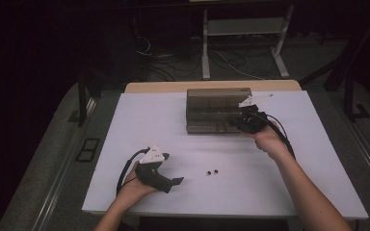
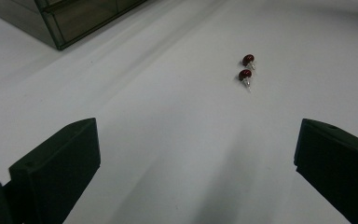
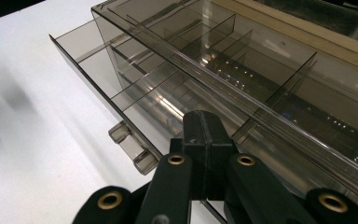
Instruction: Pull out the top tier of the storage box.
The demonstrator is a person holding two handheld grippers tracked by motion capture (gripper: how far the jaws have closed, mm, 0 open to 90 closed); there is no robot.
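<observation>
Box: your smoky clear organizer [image 1: 218, 109] sits at the table's [image 1: 125, 192] far edge; its lower drawer [image 3: 121, 98] stands part open.
Right gripper [image 3: 204, 135]: jaws closed together at the box's front, pinching nothing you can see.
Left gripper [image 1: 173, 182]: wide open, empty, well short of the box.
Earrings [image 2: 246, 67]: two red studs between you and the box.
Handling: rigid, light, slippery, brittle; take the drawer by its tab [image 3: 133, 148].
</observation>
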